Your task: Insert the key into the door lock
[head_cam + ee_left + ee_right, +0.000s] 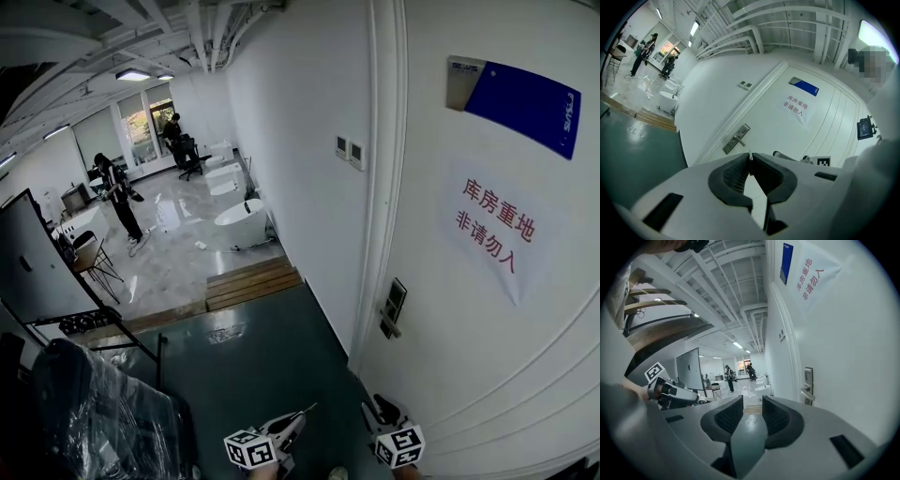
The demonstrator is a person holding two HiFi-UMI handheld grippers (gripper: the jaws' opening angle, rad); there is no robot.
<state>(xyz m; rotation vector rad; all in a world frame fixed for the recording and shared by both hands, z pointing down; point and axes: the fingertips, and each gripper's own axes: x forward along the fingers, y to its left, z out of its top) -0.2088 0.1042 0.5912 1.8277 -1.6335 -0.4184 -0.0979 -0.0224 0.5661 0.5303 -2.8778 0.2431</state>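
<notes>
The white door fills the right of the head view, and its metal lock plate with lever handle sits near the frame's edge. My left gripper is low in that view, shut on a thin silver key that points toward the door. In the left gripper view the key's tip pokes out between the closed pads, well short of the lock. My right gripper is beside it, closer to the door. Its jaws stand open and hold nothing, with the lock ahead to the right.
A paper sign with red characters and a blue plaque hang on the door. Wall switches are left of the frame. A plastic-wrapped dark object stands at lower left. Wooden steps, white tubs and two people are farther off.
</notes>
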